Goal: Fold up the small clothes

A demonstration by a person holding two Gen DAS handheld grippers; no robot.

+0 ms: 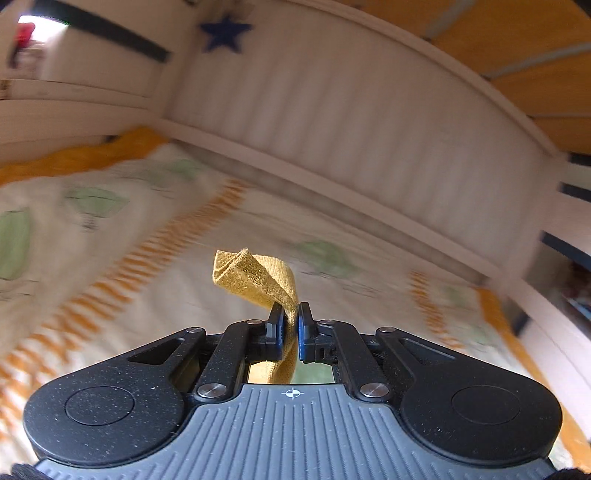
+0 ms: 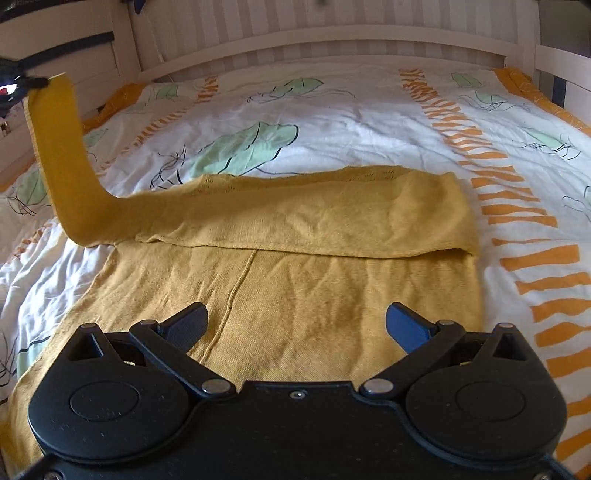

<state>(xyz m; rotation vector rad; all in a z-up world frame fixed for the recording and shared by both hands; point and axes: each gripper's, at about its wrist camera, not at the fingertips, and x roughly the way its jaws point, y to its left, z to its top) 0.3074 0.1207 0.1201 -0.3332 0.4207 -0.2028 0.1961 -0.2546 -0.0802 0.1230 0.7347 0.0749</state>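
on the bed's duvet (image 2: 351, 122), white with green leaf prints and orange dashed bands, lies a mustard knit garment (image 2: 295, 295), its far part folded over toward the near part so a folded edge runs across it. one long sleeve (image 2: 55, 147) rises from the garment's left side, lifted off the duvet and held up at its cuff by the left tool (image 1: 290, 325), whose fingers are clamped together on the cuff, the end of the fabric curling above the pads and a strip hanging below them. the right tool (image 2: 295, 325) hangs over the garment's near part with its fingers spread wide apart and nothing between them. beyond the garment, a white slatted headboard (image 2: 332, 33) borders the bed's far end, with white rails on either side. above the headboard, in the left wrist view, a dark blue star (image 1: 225, 31) sits on the wall. nothing else lies on the duvet around the garment.
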